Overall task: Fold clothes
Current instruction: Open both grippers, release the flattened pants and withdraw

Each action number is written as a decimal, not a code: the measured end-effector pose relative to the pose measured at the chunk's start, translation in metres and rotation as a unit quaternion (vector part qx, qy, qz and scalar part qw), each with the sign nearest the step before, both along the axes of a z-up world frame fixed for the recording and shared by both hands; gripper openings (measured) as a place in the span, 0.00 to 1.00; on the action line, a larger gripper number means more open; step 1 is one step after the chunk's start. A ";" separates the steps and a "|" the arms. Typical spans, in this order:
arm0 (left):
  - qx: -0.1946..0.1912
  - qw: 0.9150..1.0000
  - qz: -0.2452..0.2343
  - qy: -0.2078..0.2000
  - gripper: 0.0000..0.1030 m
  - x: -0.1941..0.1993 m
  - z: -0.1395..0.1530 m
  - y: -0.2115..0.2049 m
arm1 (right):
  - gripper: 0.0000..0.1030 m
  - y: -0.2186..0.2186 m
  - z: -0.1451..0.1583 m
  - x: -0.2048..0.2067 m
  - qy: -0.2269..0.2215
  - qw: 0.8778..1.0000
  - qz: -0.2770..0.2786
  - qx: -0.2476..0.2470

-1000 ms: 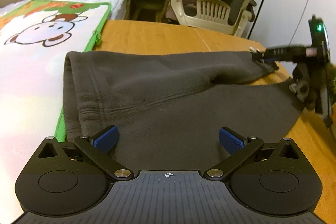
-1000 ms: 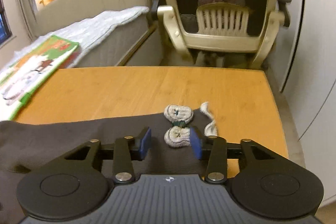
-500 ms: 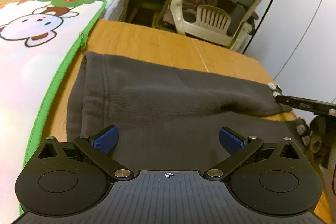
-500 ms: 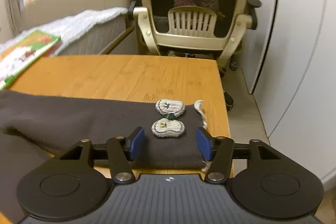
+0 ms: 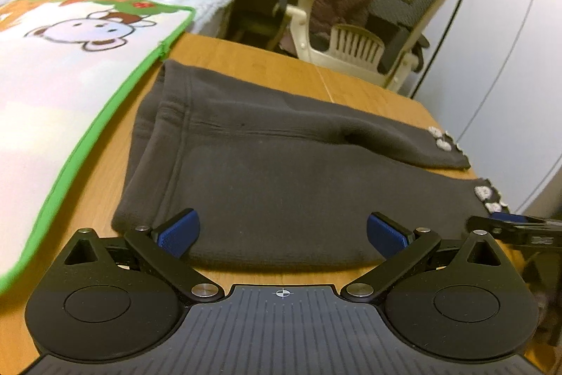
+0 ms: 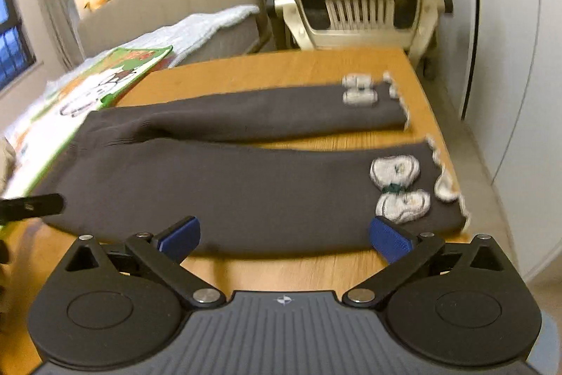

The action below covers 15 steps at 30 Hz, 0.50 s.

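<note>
Dark grey trousers (image 5: 267,164) lie flat on the wooden table (image 5: 253,65), waistband to the left, two legs running right. White bow patches (image 6: 398,187) and lace trim mark the cuffs. My left gripper (image 5: 282,232) is open and empty, just in front of the near edge by the waist. My right gripper (image 6: 284,238) is open and empty, just in front of the near leg by the cuff. The trousers (image 6: 228,185) lie spread in the right wrist view. A right finger tip (image 5: 509,227) shows at the left wrist view's right edge.
A white cushion with a cartoon cow and green piping (image 5: 63,83) lies along the table's left side. A cream mesh office chair (image 5: 372,9) stands behind the table. The table's right edge (image 6: 453,115) drops to the floor beside a white wall.
My right gripper has let go of the far leg's cuff, opened wide and pulled back to the near leg. My left gripper has drawn back to the trousers' near edge, still open.
</note>
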State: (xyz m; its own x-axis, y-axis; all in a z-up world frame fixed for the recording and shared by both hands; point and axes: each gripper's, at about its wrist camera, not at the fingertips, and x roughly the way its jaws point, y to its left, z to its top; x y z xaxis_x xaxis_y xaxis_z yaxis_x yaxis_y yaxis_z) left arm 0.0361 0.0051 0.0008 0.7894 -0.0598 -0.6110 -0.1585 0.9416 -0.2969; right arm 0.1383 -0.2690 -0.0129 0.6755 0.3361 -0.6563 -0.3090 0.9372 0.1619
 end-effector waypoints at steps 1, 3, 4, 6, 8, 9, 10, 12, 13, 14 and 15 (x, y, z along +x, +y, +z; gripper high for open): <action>-0.004 1.000 0.004 -0.002 1.00 -0.003 0.000 0.000 | 1.00 0.001 -0.001 0.006 -0.002 1.000 -0.002 -0.003; -0.001 1.000 0.008 -0.005 1.00 -0.009 0.000 -0.004 | 1.00 0.003 -0.001 0.017 -0.003 1.000 -0.015 -0.005; 0.002 1.000 0.010 -0.007 1.00 -0.012 0.000 -0.006 | 1.00 0.004 -0.001 0.018 -0.003 1.000 -0.023 -0.003; 0.018 1.000 0.008 -0.006 1.00 -0.020 0.000 -0.013 | 1.00 0.003 0.000 0.008 -0.007 0.999 -0.033 0.008; 0.041 0.999 0.009 -0.002 1.00 -0.028 0.000 -0.022 | 1.00 0.004 -0.001 -0.006 -0.013 0.999 -0.032 0.005; 0.052 0.999 0.011 0.001 1.00 -0.031 0.000 -0.027 | 1.00 0.005 -0.002 -0.015 -0.014 0.999 -0.033 -0.002; 0.061 0.998 0.014 0.005 1.00 -0.034 0.000 -0.032 | 1.00 0.005 -0.003 -0.022 -0.012 0.999 -0.035 -0.007; 0.062 0.997 0.033 0.004 1.00 -0.041 0.003 -0.040 | 1.00 0.002 -0.004 -0.041 -0.011 0.999 -0.045 -0.008; 0.056 0.997 0.045 -0.001 1.00 -0.046 0.004 -0.044 | 1.00 0.001 -0.003 -0.049 -0.012 0.999 -0.051 -0.006; 0.052 0.997 0.052 -0.003 1.00 -0.050 0.004 -0.049 | 1.00 -0.001 -0.004 -0.056 -0.011 0.998 -0.055 -0.004; 0.053 0.997 0.055 -0.001 1.00 -0.054 0.003 -0.055 | 1.00 0.000 -0.004 -0.064 -0.011 0.998 -0.056 -0.007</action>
State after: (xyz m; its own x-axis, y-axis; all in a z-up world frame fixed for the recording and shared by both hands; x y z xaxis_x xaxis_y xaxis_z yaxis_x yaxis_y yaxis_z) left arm -0.0175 -0.0501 0.0043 0.7886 0.0927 -0.6079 -0.2627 0.9446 -0.1968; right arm 0.0746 -0.2695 -0.0170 0.7233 0.2487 -0.6442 -0.2052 0.9682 0.1433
